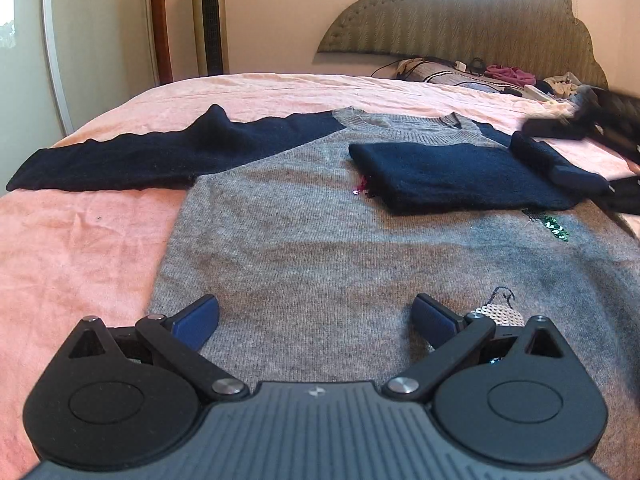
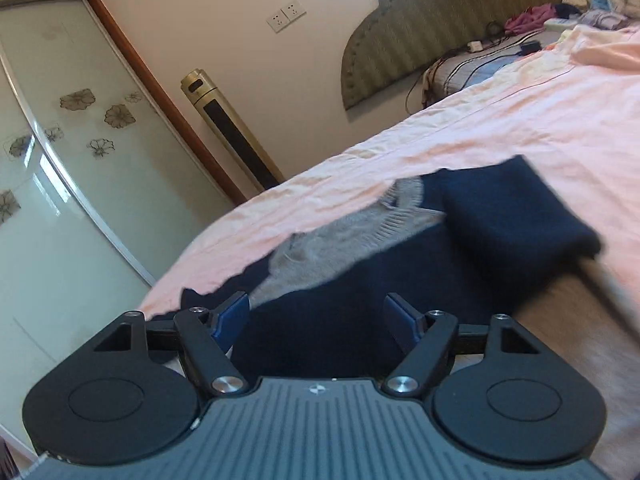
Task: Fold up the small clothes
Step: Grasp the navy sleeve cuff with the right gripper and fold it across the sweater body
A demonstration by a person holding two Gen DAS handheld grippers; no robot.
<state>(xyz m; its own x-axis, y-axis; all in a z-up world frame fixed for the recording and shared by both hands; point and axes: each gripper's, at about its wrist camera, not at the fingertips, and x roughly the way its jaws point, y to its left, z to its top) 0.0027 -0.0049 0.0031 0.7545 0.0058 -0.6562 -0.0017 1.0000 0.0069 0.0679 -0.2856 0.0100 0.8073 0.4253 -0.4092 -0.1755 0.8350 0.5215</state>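
Presently: grey sweater [image 1: 320, 248] flat on pink bed [image 1: 80, 248], right navy sleeve [image 1: 460, 176] folded across; left claw [image 1: 316, 316] and right claw [image 2: 316, 320] wide, empty.

Grey knit sweater [image 1: 304, 240] w/ navy sleeves lies flat on the bed. One sleeve [image 1: 460, 178] folded across chest; other sleeve [image 1: 132, 160] spread out sideways.

The left wrist view is aimed low across the sweater [image 1: 304, 240], close over its hem, toward the headboard [image 1: 480, 20]. The right wrist view is rolled, near the folded sleeve [image 2: 516, 216]. Sweater, bed [image 2: 480, 120], headboard and fan [image 1: 208, 16] are shared.
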